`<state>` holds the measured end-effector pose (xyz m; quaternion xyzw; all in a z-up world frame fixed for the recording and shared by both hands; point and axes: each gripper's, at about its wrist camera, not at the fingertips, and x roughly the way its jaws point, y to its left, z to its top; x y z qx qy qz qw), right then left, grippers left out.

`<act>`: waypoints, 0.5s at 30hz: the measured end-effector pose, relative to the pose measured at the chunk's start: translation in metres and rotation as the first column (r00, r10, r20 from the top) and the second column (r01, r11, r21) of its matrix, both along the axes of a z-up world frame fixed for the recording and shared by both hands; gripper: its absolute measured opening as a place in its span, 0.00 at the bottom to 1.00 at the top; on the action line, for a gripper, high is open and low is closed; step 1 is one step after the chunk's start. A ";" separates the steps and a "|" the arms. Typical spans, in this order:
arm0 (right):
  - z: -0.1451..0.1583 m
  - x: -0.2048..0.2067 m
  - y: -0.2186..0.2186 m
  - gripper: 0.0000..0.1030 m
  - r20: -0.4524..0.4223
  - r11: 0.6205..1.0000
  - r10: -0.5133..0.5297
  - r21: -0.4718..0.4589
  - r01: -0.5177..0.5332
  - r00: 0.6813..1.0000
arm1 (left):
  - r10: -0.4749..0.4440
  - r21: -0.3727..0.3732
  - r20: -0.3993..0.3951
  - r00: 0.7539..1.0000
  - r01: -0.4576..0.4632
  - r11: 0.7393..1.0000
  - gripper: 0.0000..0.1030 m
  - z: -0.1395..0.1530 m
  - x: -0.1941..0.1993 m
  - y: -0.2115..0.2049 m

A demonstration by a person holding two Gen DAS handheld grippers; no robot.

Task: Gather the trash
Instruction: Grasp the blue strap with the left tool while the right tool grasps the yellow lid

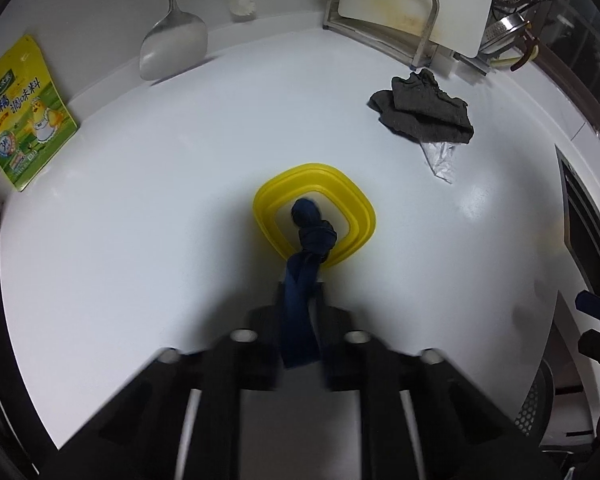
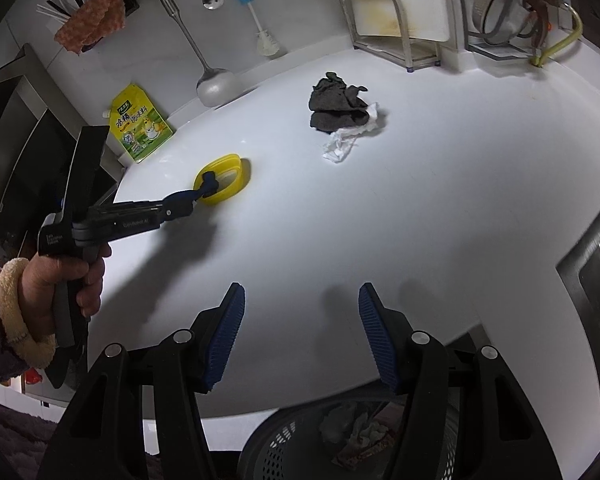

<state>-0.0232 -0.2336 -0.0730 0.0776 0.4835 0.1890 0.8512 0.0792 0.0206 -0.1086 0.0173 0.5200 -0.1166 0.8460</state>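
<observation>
Left gripper (image 1: 310, 232), jaws pressed together, reaching down onto the near rim of a yellow rounded-square plastic lid (image 1: 268, 200). The right wrist view shows the tips on that rim and the lid apparently tilted off the surface. The pads probably pinch the rim, though the fisheye view blurs the contact.

The lid sits on the white countertop (image 1: 180, 160) toward its left end, apart from the back edge, where a yellow-green seasoning pouch (image 1: 24, 116) leans against the wall.

Right gripper (image 2: 301, 294), jaws apart with nothing between them, hanging over the counter's front edge. A dark perforated waste basket (image 2: 284, 440) stands below that edge.

A crumpled piece of white paper (image 2: 342, 142) lies nearer the back edge, touching a rumpled grey cloth (image 2: 336, 108).

Handling: the lid should be light, stiff and rather slippery. A thin rim hold is likely to let it pivot, so a deeper bite across the raised border looks safer. The paper should be soft and nearly weightless, and is best taken by its free end, clear of the cloth.
</observation>
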 end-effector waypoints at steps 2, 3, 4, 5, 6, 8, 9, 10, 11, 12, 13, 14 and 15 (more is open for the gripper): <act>0.000 0.005 0.004 0.55 0.001 1.000 0.005 0.000 -0.005 1.000 | -0.004 -0.012 0.012 1.000 0.004 1.000 0.02 0.004 0.000 0.002; 0.000 0.008 0.007 0.55 0.000 1.000 0.010 0.001 -0.010 1.000 | -0.008 -0.020 0.018 1.000 0.008 1.000 0.02 0.007 0.000 0.002; -0.001 0.012 0.011 0.55 0.001 1.000 0.017 0.002 -0.017 1.000 | -0.009 -0.024 0.032 0.999 0.010 1.000 0.01 0.011 -0.001 0.003; 0.000 0.014 0.014 0.55 0.002 1.000 0.023 0.004 -0.023 1.000 | -0.006 -0.028 0.047 0.999 0.007 1.000 0.01 0.017 -0.001 0.004; -0.001 0.018 0.019 0.55 0.003 0.999 0.033 0.006 -0.033 0.999 | -0.001 -0.036 0.056 0.998 0.003 0.999 0.01 0.021 -0.001 0.006; -0.002 0.028 0.031 0.55 0.004 0.998 0.058 0.012 -0.058 0.998 | 0.013 -0.051 0.072 0.997 -0.009 0.999 0.01 0.030 -0.001 0.010; -0.002 0.034 0.040 0.56 0.006 0.997 0.073 0.011 -0.073 0.997 | 0.016 -0.053 0.084 0.996 -0.011 0.999 0.01 0.036 -0.002 0.012; -0.002 0.038 0.047 0.58 0.008 0.996 0.085 0.010 -0.085 0.996 | 0.019 -0.053 0.094 0.995 -0.014 0.998 0.01 0.040 -0.002 0.014; -0.003 0.045 0.058 0.58 0.012 0.995 0.103 0.006 -0.103 0.995 | 0.024 -0.053 0.101 0.995 -0.019 0.998 0.01 0.044 -0.002 0.016; -0.003 0.051 0.068 0.59 0.018 0.993 0.119 0.004 -0.119 0.993 | 0.030 -0.052 0.109 0.994 -0.024 0.998 0.01 0.048 -0.001 0.019; -0.003 0.059 0.081 0.59 0.026 0.990 0.143 -0.002 -0.143 0.989 | 0.035 -0.052 0.113 0.993 -0.029 0.998 0.01 0.051 0.000 0.021; -0.003 0.064 0.090 0.59 0.033 0.987 0.159 -0.008 -0.159 0.987 | 0.041 -0.051 0.115 0.993 -0.035 0.998 0.01 0.053 0.000 0.024; -0.002 0.071 0.101 0.60 0.039 0.985 0.174 -0.012 -0.174 0.984 | 0.044 -0.050 0.116 0.992 -0.038 0.998 0.01 0.054 0.001 0.026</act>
